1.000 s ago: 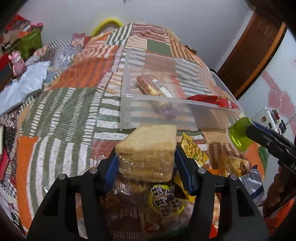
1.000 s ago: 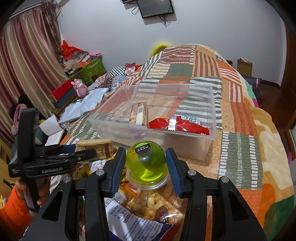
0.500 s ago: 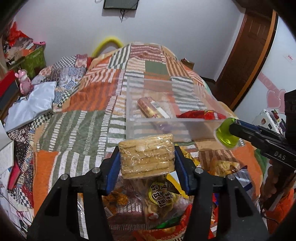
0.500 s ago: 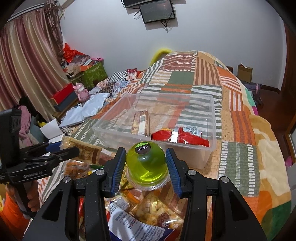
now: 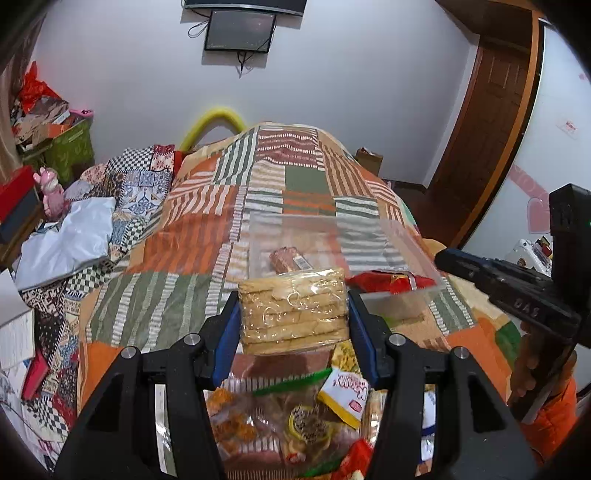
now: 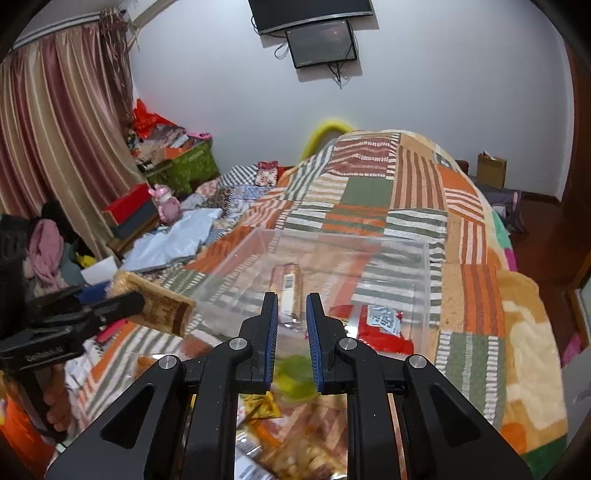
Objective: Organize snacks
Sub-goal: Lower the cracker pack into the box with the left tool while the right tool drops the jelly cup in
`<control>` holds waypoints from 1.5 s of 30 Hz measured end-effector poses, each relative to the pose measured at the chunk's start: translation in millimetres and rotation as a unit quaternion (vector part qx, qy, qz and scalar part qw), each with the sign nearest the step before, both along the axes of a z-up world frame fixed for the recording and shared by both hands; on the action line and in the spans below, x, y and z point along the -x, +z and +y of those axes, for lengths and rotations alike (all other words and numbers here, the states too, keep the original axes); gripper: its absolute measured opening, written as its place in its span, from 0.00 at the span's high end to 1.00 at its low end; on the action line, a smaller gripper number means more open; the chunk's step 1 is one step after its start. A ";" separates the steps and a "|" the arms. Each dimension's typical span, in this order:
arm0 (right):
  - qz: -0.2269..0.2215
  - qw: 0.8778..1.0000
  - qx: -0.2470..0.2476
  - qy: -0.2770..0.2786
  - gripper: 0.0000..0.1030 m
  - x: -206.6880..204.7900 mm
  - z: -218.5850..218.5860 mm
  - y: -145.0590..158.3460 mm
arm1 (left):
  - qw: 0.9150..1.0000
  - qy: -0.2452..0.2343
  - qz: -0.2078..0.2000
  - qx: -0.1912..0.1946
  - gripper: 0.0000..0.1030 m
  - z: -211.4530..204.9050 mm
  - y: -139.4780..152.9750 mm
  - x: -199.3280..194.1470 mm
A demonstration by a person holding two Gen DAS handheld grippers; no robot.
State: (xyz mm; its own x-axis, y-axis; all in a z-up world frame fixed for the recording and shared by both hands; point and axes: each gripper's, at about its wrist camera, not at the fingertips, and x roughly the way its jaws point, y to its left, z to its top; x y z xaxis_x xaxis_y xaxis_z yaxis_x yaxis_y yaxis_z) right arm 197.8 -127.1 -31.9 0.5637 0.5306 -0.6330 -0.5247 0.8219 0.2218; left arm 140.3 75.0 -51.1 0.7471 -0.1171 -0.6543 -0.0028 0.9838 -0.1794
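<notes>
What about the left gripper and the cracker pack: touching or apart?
Touching. The left wrist view shows the left gripper with both blue pads pressed against the sides of the cracker pack.

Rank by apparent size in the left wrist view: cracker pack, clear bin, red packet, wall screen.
1. Clear bin
2. Cracker pack, though it is nearest the camera, which inflates it
3. Red packet and wall screen: look alike; the packet is partly hidden, so unranked
</notes>
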 end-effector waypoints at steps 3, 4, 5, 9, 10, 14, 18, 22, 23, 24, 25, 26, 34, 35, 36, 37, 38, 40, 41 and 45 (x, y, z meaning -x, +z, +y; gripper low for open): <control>0.021 1.000 0.003 0.007 0.86 -4.4 0.1 -10.6 | 1.000 -0.005 -0.003 0.005 0.48 -1.7 0.7 -7.3; 0.025 1.000 0.010 0.007 0.86 -5.1 0.3 -15.3 | 1.000 -0.005 -0.004 0.005 0.48 -2.2 0.7 -8.9; 0.028 0.999 0.014 0.008 0.86 -5.2 0.0 -17.3 | 1.000 -0.004 -0.005 0.003 0.48 -2.7 0.8 -12.6; 0.061 0.997 0.032 0.030 0.83 -8.6 2.7 -33.8 | 1.000 -0.003 -0.004 0.003 0.48 -3.9 -0.8 -26.7; 0.068 0.996 0.037 0.034 0.83 -8.4 3.6 -38.0 | 1.000 -0.004 -0.005 0.004 0.48 -4.3 -1.1 -28.4; 0.090 0.993 0.055 0.047 0.71 -9.0 6.0 -50.5 | 1.000 -0.003 -0.006 -0.005 0.48 -7.8 -3.9 -42.3; 0.105 0.990 0.067 0.064 0.46 -10.7 9.4 -58.9 | 1.000 -0.003 0.001 -0.013 0.48 -9.8 -11.3 -58.4; 0.123 0.986 0.079 0.081 0.46 -15.8 15.9 -68.8 | 1.000 -0.004 0.011 -0.019 0.48 -11.5 -21.3 -71.5; 0.129 0.985 0.083 0.085 0.46 -18.0 18.2 -72.8 | 1.000 -0.005 0.014 -0.020 0.48 -12.0 -24.0 -74.8; 0.133 0.983 0.086 0.088 0.46 -19.3 19.7 -75.8 | 1.000 -0.006 0.017 -0.021 0.48 -12.6 -27.0 -77.9; 0.138 0.982 0.091 0.090 0.46 -21.3 21.6 -80.1 | 1.000 -0.009 0.021 -0.022 0.48 -13.9 -30.5 -81.2; 0.142 0.981 0.093 0.092 0.46 -22.6 22.8 -83.3 | 0.999 -0.011 0.023 -0.023 0.48 -14.9 -32.3 -82.9; 0.166 0.976 0.093 0.107 0.48 -28.8 29.3 -96.7 | 0.998 -0.024 0.051 -0.026 0.48 -20.9 -55.0 -97.7; 0.165 0.976 0.091 0.107 0.48 -28.8 29.2 -97.0 | 0.998 -0.025 0.056 -0.026 0.48 -21.0 -58.5 -98.7; 0.163 0.977 0.089 0.107 0.48 -28.6 28.6 -97.1 | 0.998 -0.025 0.058 -0.025 0.48 -20.7 -60.8 -98.8; 0.162 0.977 0.087 0.106 0.48 -27.6 28.0 -96.9 | 0.998 -0.025 0.057 -0.023 0.48 -20.8 -61.3 -98.6; 0.159 0.978 0.085 0.104 0.49 -26.6 27.4 -96.6 | 0.998 -0.025 0.056 -0.023 0.48 -20.5 -61.3 -97.5; 0.152 0.980 0.085 0.098 0.49 -24.6 26.2 -94.9 | 0.998 -0.025 0.058 -0.024 0.48 -19.8 -61.6 -96.7; 0.146 0.981 0.086 0.096 0.49 -23.4 26.0 -93.0 | 0.998 -0.026 0.060 -0.025 0.47 -19.5 -61.8 -96.4; 0.118 0.985 0.082 0.094 0.49 -13.3 22.7 -78.4 | 0.997 -0.030 0.068 -0.027 0.47 -18.9 -62.4 -92.1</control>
